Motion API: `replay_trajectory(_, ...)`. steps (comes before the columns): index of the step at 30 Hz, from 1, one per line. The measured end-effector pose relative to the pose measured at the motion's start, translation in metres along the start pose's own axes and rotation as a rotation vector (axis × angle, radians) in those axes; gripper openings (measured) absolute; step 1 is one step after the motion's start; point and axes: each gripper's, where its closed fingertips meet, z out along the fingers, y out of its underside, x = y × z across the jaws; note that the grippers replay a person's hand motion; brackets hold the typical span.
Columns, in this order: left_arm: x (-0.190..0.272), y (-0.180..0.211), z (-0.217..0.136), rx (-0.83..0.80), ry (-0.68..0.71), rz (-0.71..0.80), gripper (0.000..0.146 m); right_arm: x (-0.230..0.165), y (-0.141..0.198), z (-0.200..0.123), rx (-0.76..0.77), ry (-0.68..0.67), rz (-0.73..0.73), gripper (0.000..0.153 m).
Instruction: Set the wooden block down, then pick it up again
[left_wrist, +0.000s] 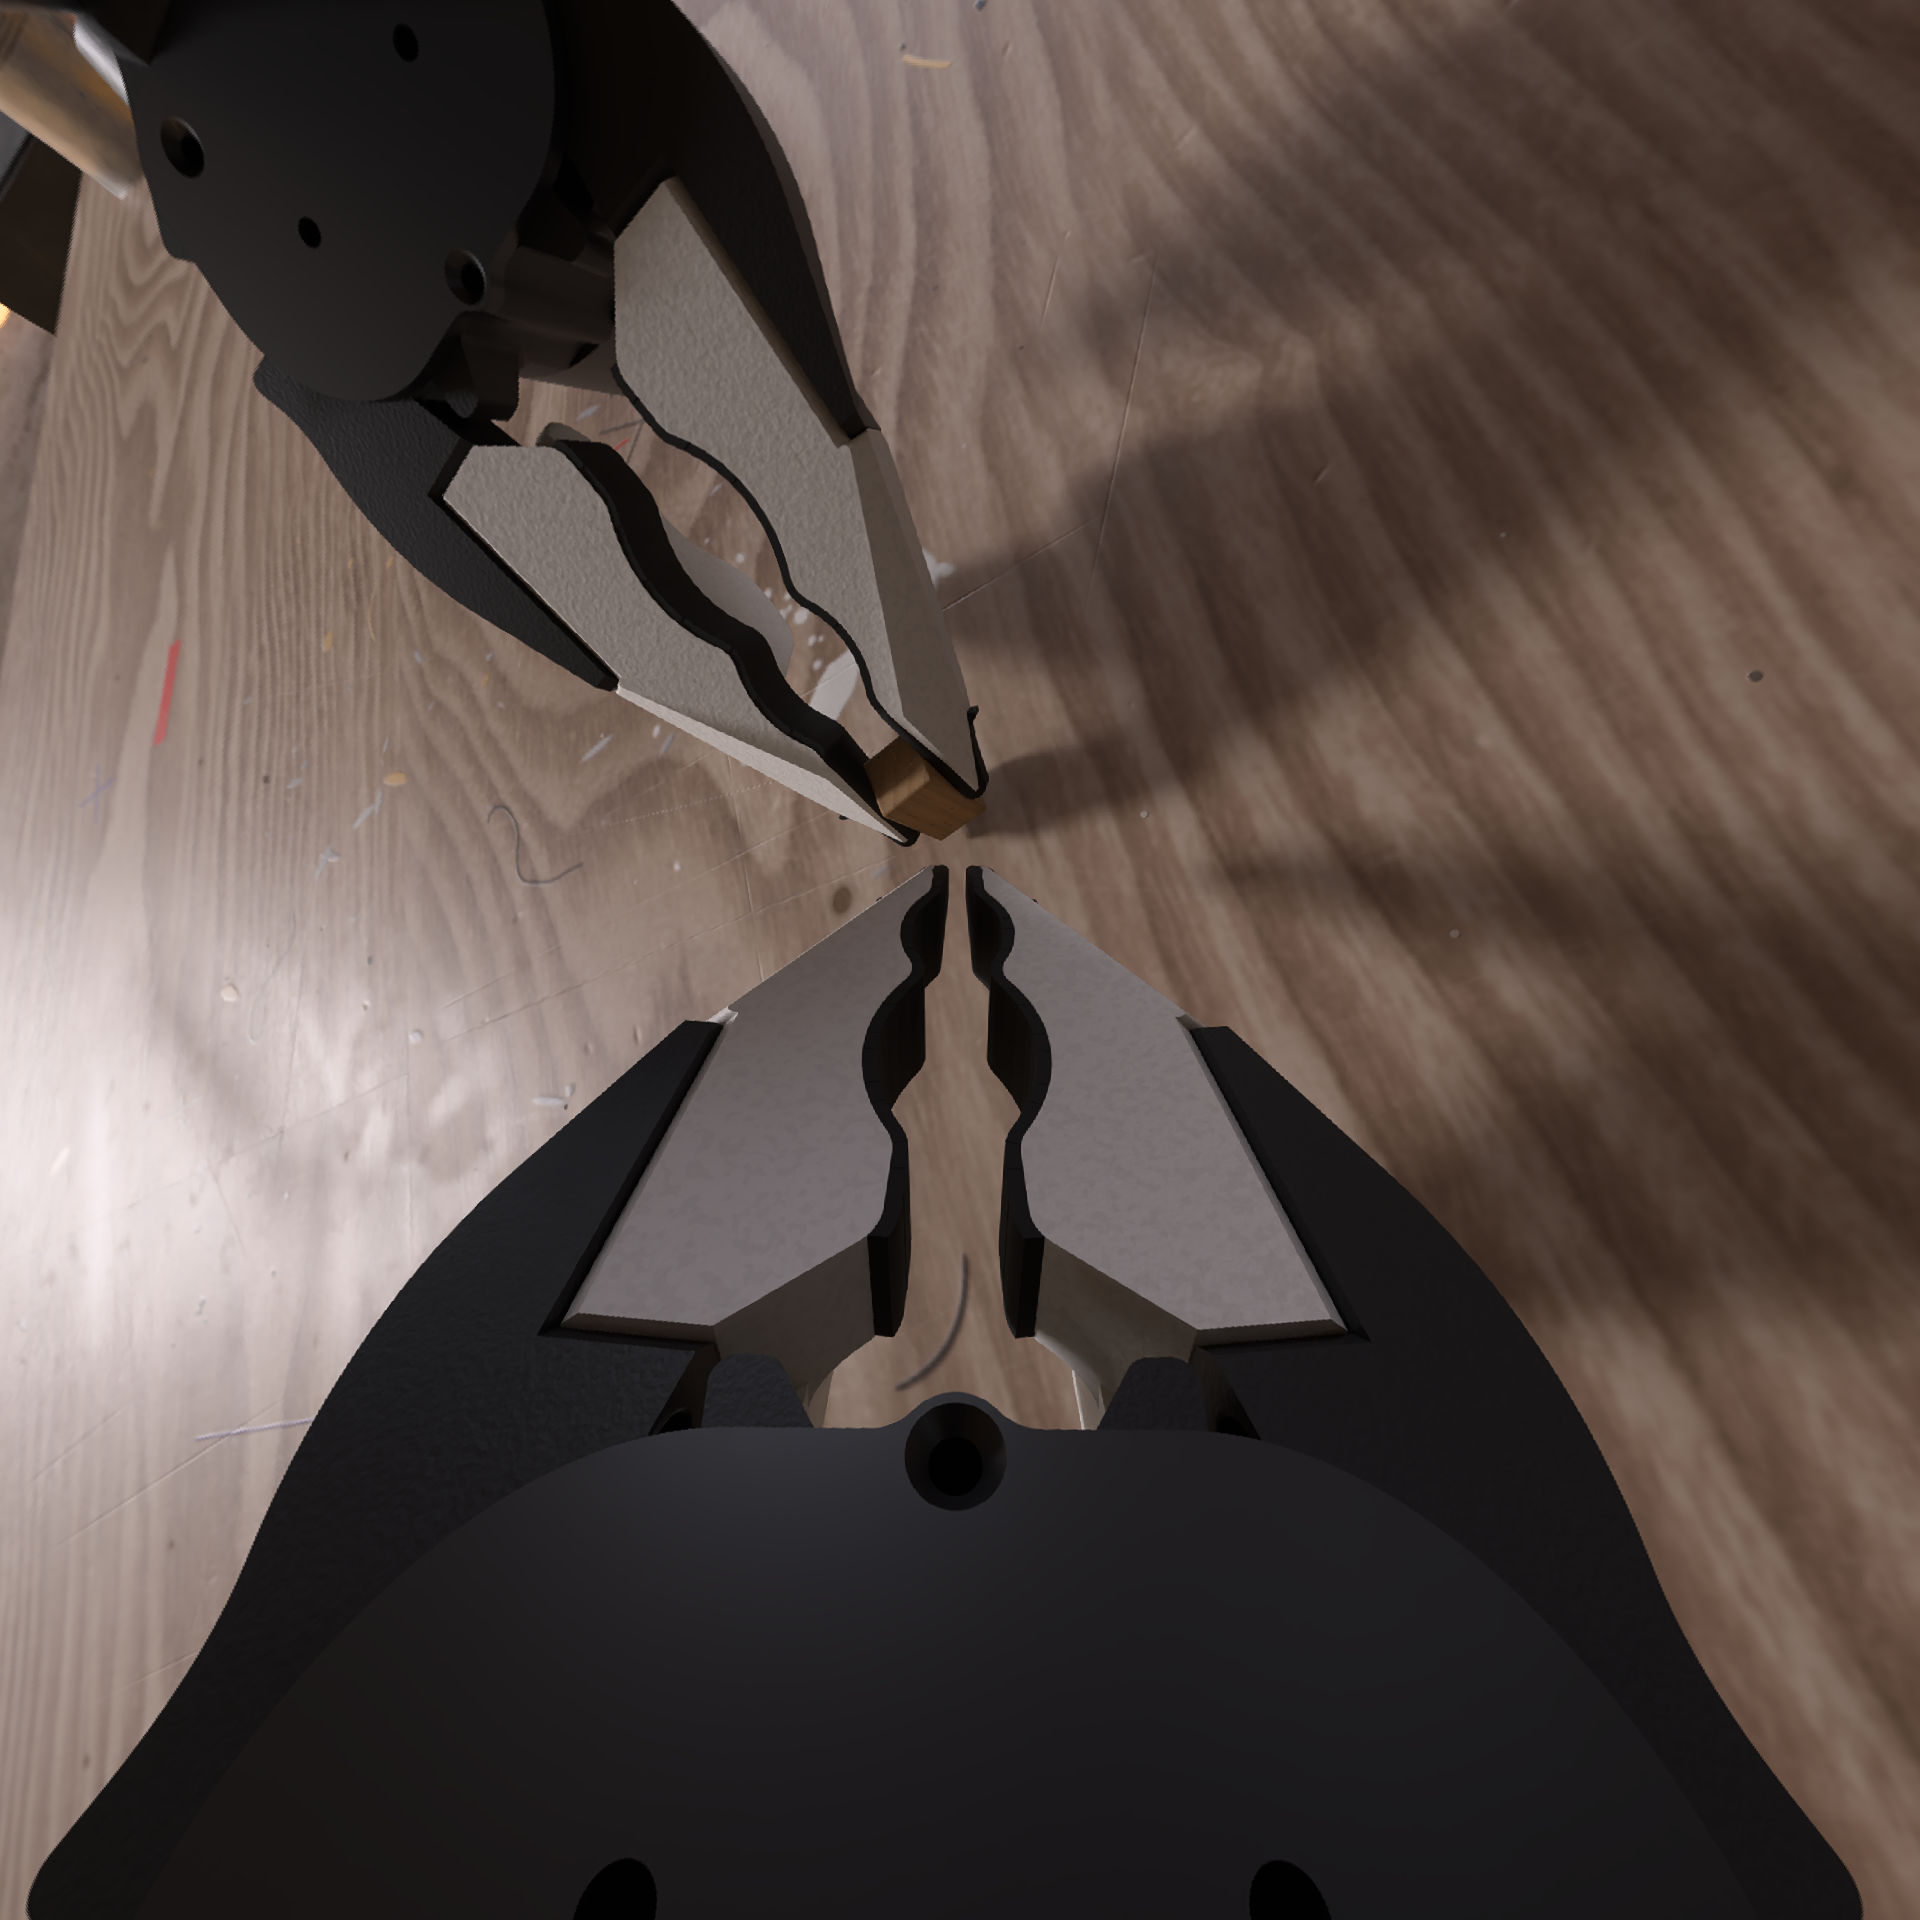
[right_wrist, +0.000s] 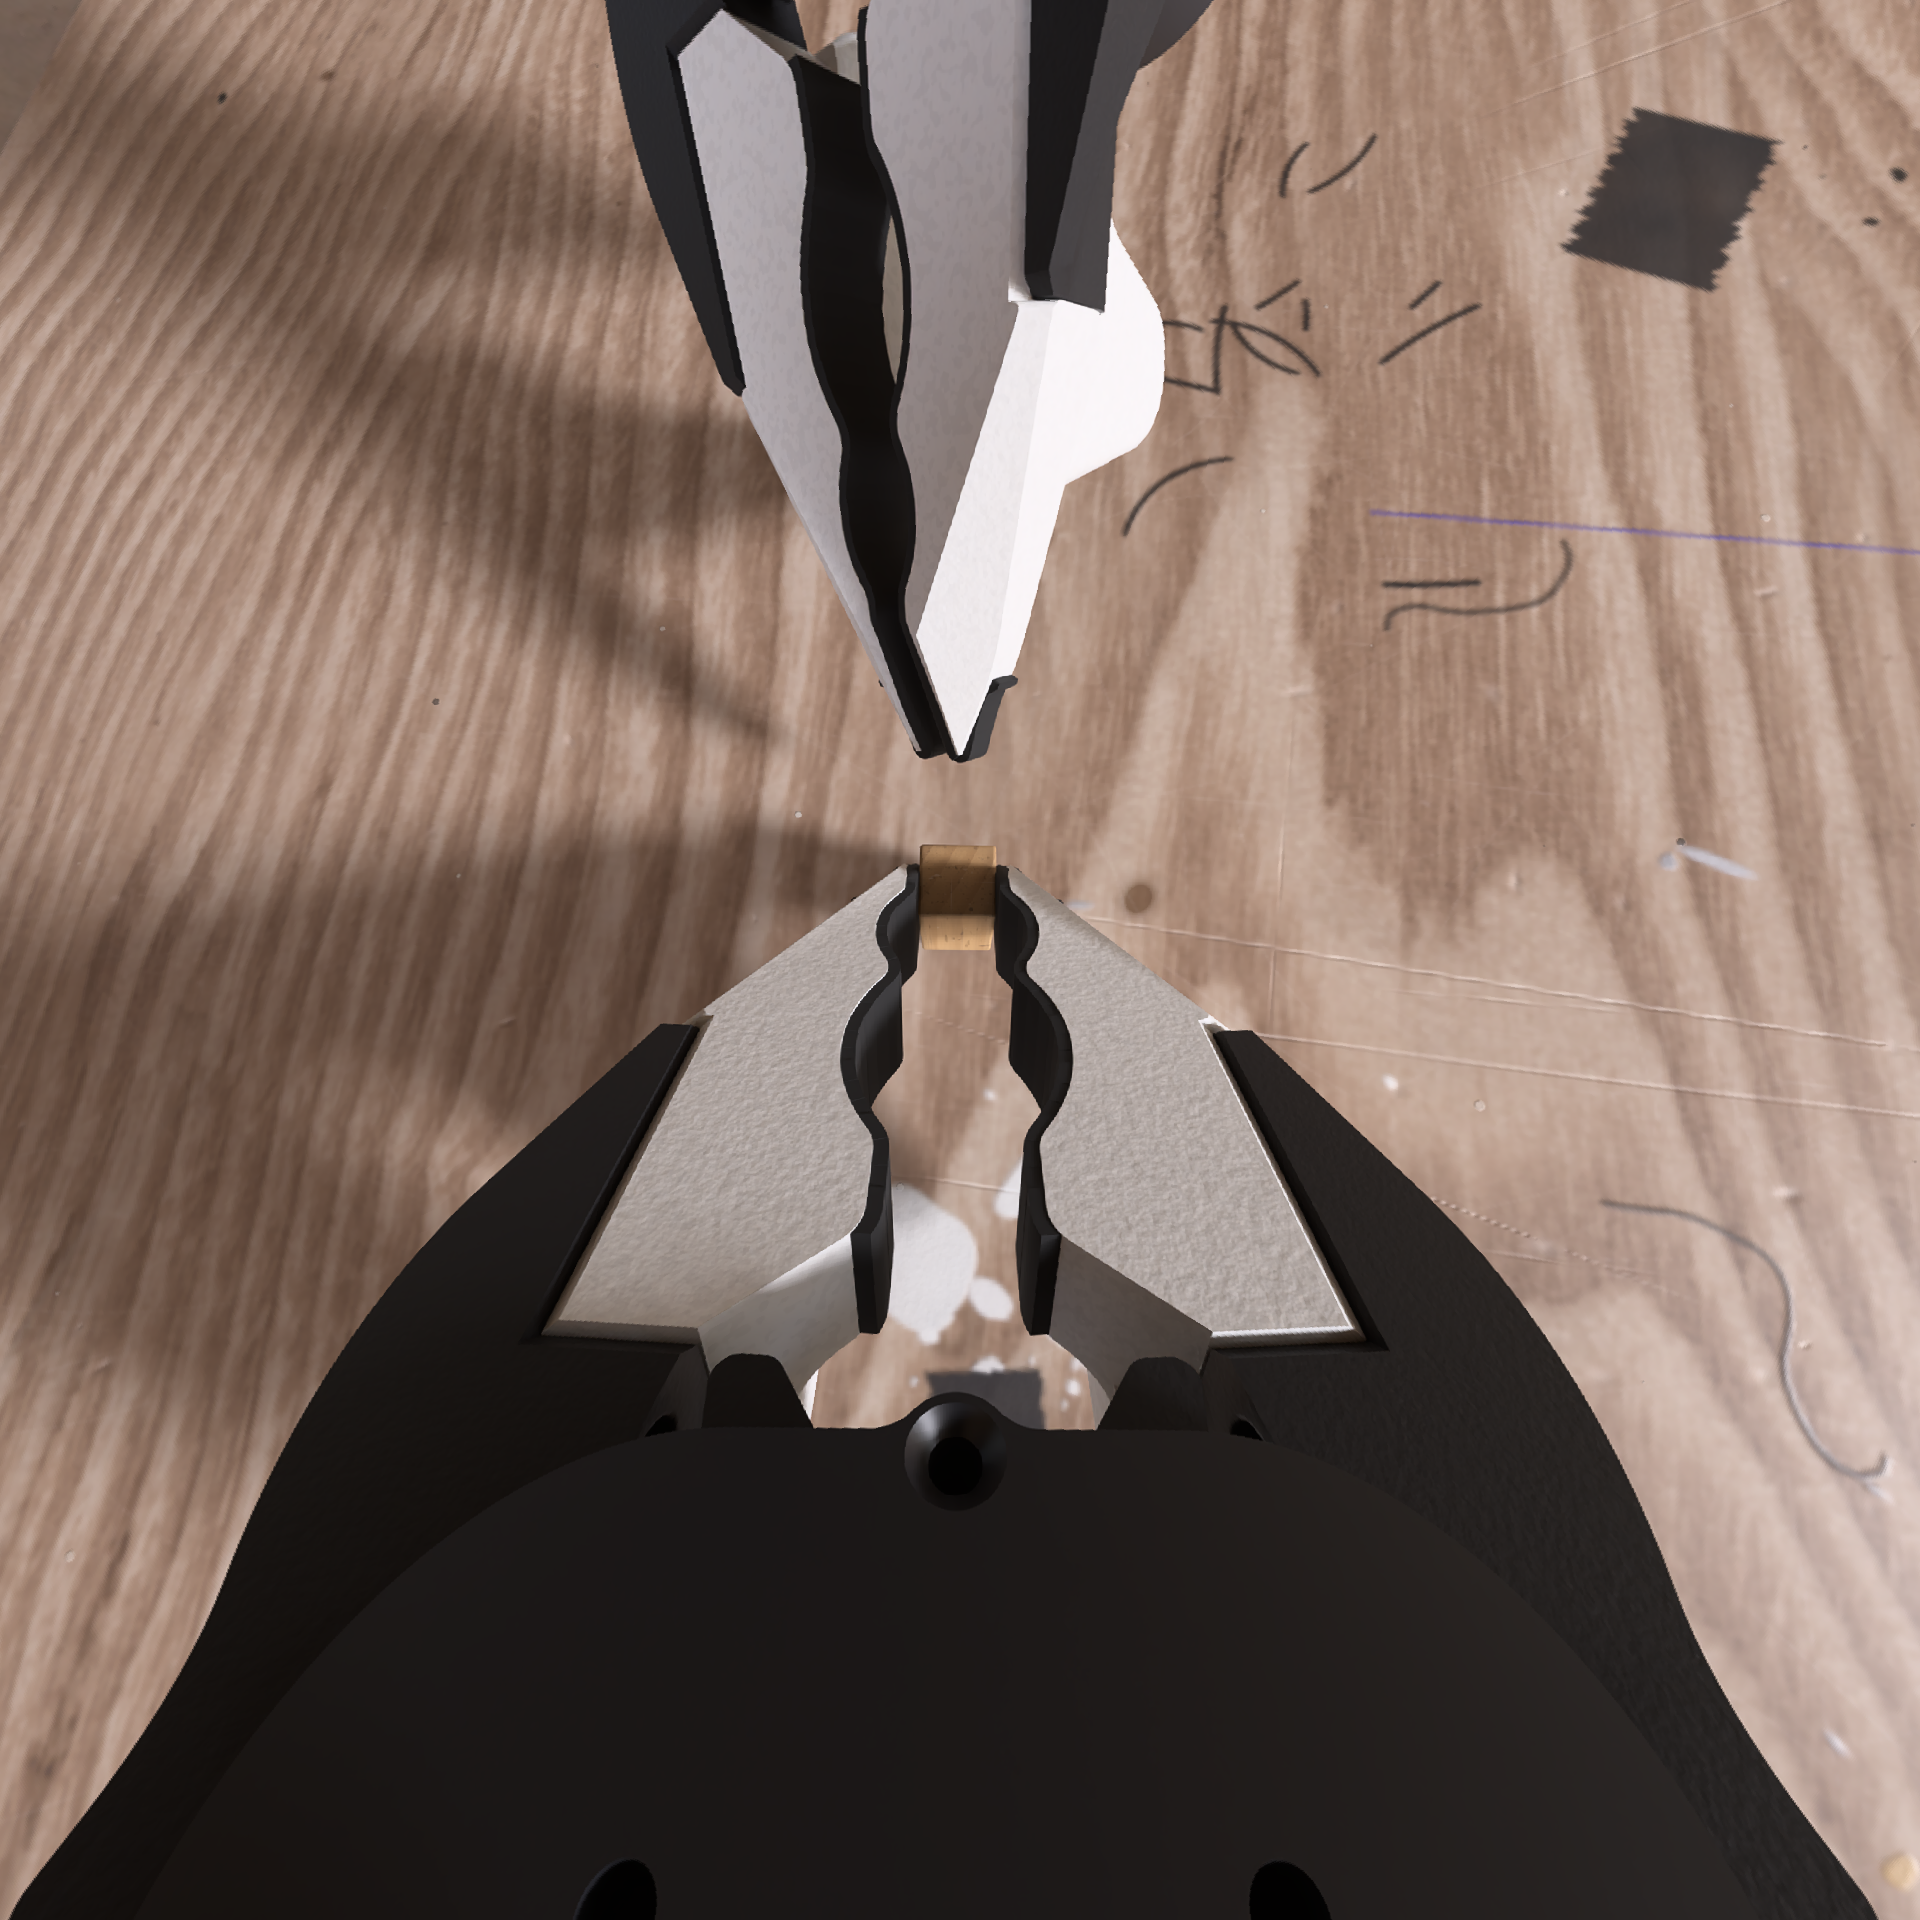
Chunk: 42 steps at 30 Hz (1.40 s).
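the right gripper (right_wrist: 957, 896) pinches the small wooden block (right_wrist: 957, 898) at its fingertips, low over the scuffed wooden tabletop (right_wrist: 416, 831), likely ready for setting down. at 12 o'clock, the left gripper (left_wrist: 957, 879) waits empty, nearly closed.

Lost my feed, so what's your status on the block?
Right gripper shut on wooden block. Left gripper shut, empty, tip close by. Table below shows nothing in the way.

text: none legible | tabletop (right_wrist: 1558, 935): pen scribbles only
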Motion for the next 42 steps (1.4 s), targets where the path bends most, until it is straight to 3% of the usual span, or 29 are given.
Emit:
replay_trajectory(11,-0.0004,-0.0002,0.0002,-0.011,0.003,-0.016,0.002,0.0002,0.0001,0.0001,-0.002,0.003,0.002,0.013)
replay_trajectory(20,0.0,-0.0003,0.0001,-0.023,0.005,-0.124,0.003,0.0005,0.0003,0.0005,-0.006,0.006,0.002,0.013)
replay_trajectory(42,-0.0016,0.004,0.0014,-0.069,-0.06,-0.119,0.004,-0.0003,0.0017,0.0018,-0.019,-0.002,0.006,0.013)
